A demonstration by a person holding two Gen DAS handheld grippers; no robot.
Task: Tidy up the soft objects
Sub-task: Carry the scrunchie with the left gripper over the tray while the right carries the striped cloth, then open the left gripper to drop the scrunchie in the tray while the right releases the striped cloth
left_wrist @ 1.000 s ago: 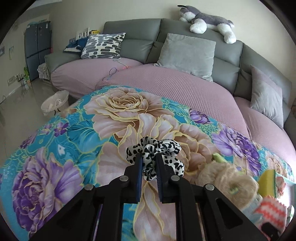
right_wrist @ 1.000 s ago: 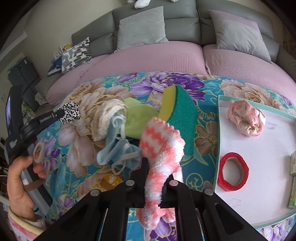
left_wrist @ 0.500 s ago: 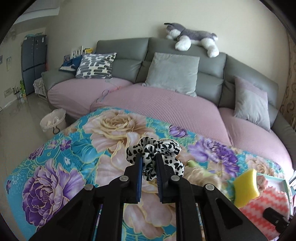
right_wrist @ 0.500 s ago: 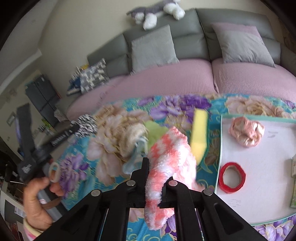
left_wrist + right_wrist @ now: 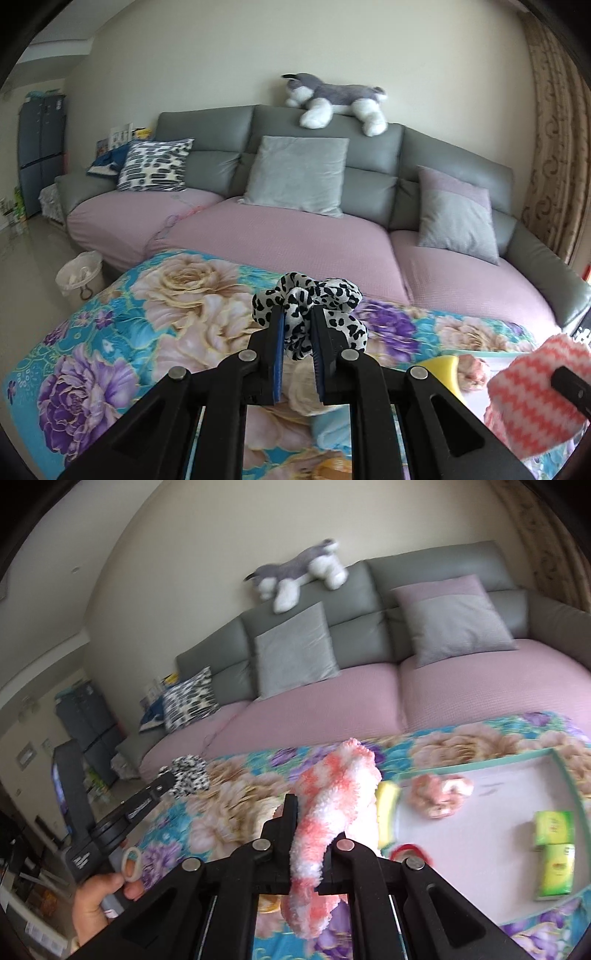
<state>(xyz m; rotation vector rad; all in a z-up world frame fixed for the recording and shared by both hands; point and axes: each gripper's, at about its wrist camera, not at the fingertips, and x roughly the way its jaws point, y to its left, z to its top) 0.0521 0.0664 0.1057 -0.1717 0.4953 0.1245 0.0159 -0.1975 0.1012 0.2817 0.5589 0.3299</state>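
My left gripper (image 5: 297, 325) is shut on a black-and-white spotted scrunchie (image 5: 314, 301) and holds it above the floral tablecloth (image 5: 173, 295). It also shows in the right wrist view (image 5: 186, 781). My right gripper (image 5: 314, 812) is shut on a fluffy pink-and-white sock (image 5: 332, 805), lifted above the table; the sock also shows at the right edge of the left wrist view (image 5: 532, 391). A white tray (image 5: 498, 812) at the right holds a pink scrunchie (image 5: 439, 794).
A yellow sponge (image 5: 386, 812) lies by the tray's left edge. A red tape ring (image 5: 410, 851) and two green packets (image 5: 554, 842) lie in the tray. A cream soft item (image 5: 306, 391) and a light blue cloth (image 5: 332, 432) lie on the table. A sofa (image 5: 295, 240) stands behind.
Both grippers have risen and tilted up, each with its item. The sock has moved right, toward the tray. More of the sofa and wall shows now.
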